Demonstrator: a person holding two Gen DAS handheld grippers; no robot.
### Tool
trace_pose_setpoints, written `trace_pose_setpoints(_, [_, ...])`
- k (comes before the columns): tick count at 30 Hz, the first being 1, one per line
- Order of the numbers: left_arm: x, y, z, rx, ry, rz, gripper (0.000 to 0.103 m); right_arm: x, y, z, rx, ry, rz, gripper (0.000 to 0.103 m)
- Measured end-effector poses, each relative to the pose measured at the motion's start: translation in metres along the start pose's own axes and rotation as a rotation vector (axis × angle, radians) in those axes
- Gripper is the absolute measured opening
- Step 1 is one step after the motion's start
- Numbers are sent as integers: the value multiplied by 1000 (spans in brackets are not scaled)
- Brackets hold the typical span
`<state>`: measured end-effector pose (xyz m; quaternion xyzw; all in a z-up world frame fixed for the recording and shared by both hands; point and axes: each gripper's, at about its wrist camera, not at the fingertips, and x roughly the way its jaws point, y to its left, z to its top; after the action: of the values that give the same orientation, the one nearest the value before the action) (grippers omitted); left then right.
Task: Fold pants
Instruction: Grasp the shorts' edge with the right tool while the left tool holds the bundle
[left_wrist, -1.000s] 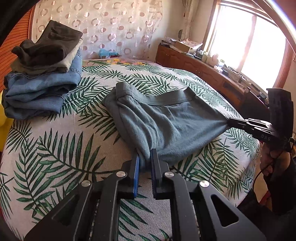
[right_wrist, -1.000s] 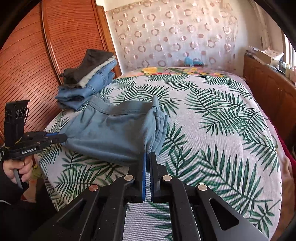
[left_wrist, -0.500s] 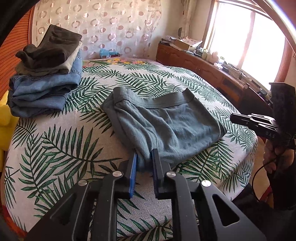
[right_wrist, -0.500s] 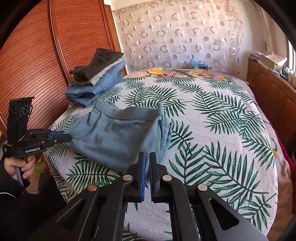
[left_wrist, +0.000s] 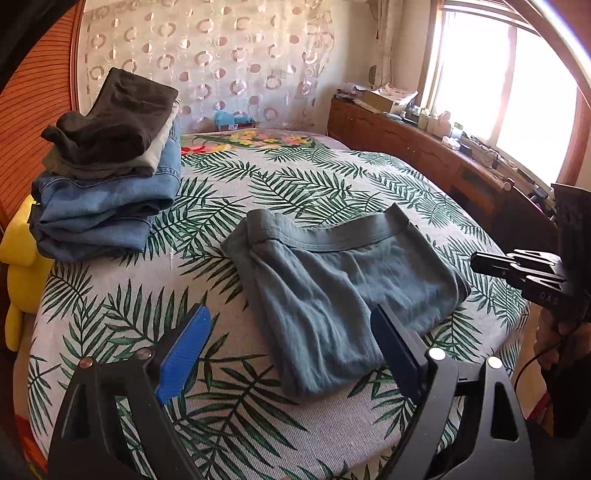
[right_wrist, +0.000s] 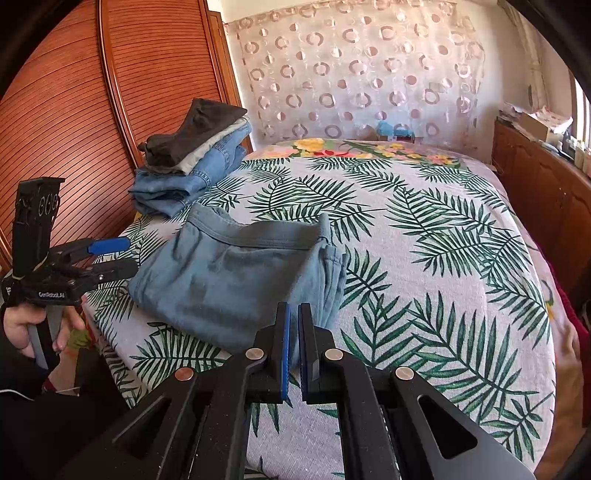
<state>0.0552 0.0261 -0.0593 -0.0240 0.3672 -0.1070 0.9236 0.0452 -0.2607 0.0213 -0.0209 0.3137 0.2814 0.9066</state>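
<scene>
Grey-blue folded pants (left_wrist: 332, 280) lie flat on the palm-leaf bedspread near the bed's foot; they also show in the right wrist view (right_wrist: 236, 280). My left gripper (left_wrist: 291, 350) is open, its blue pads spread either side of the pants' near edge, holding nothing. It also shows at the left of the right wrist view (right_wrist: 114, 254), jaws apart, just off the pants' corner. My right gripper (right_wrist: 293, 343) is shut and empty, pulled back from the pants' near edge. In the left wrist view it (left_wrist: 480, 262) hangs beside the pants' right corner.
A stack of folded clothes (left_wrist: 107, 177), dark pants on beige on blue jeans, sits at the bed's far left corner, also seen in the right wrist view (right_wrist: 192, 162). A wooden slatted wardrobe (right_wrist: 74, 110) is left, a wooden sideboard (left_wrist: 443, 158) under the window right.
My left gripper has opened and let go of the pants' edge. My right gripper let go earlier and both have drawn back; the pants now lie flat on the bed.
</scene>
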Motion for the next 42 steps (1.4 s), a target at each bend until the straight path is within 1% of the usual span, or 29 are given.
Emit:
trace_pose_setpoints(3, [5,0,3,4,-2,11,89,5,1,3,-3,-2,-10,6])
trace_pose_setpoints(4, [6,0,4,4,-2,10,89,6,1,4,-3,-4,-15,8])
trace_pose_setpoints(5, [7,0,5,5,-2,12,89,7,1,5,-1,-5,-20,15])
trace_pose_setpoints(6, [8,0,6,7,-3,15,89,9,0,7,4,-7,-32,21])
trace_pose_setpoints(8, [9,1,8,11,-5,19,89,12,-2,10,14,-10,-49,43])
trace_pose_setpoints(9, [10,1,9,14,-5,22,89,14,-3,11,20,-13,-52,47])
trace_pose_setpoints(10, [12,1,10,16,-7,22,89,17,-3,13,23,-15,-57,55])
trace_pose_setpoints(11, [12,2,11,15,-7,19,89,18,-5,14,20,-16,-62,59])
trace_pose_setpoints(14, [16,4,12,12,-3,14,89,25,-5,18,7,-10,-83,60])
trace_pose_setpoints(19, [25,8,18,11,11,4,89,41,-3,24,-3,9,-94,61])
trace_pose_setpoints(24, [34,14,30,6,10,4,89,63,-4,34,-3,46,-87,61])
trace_pose_setpoints(30, [48,22,43,-14,21,-15,89,84,-12,46,-4,77,-87,61])
trace_pose_setpoints(38, [64,31,49,-23,51,-39,89,102,-22,51,11,114,-95,61])
trace_pose_setpoints(39, [65,32,49,-23,53,-46,88,105,-22,51,11,116,-95,61])
trace_pose_setpoints(40, [66,32,49,-21,56,-54,82,106,-23,51,12,121,-93,61])
trace_pose_setpoints(42, [70,33,49,-22,69,-60,75,110,-23,52,10,123,-90,61])
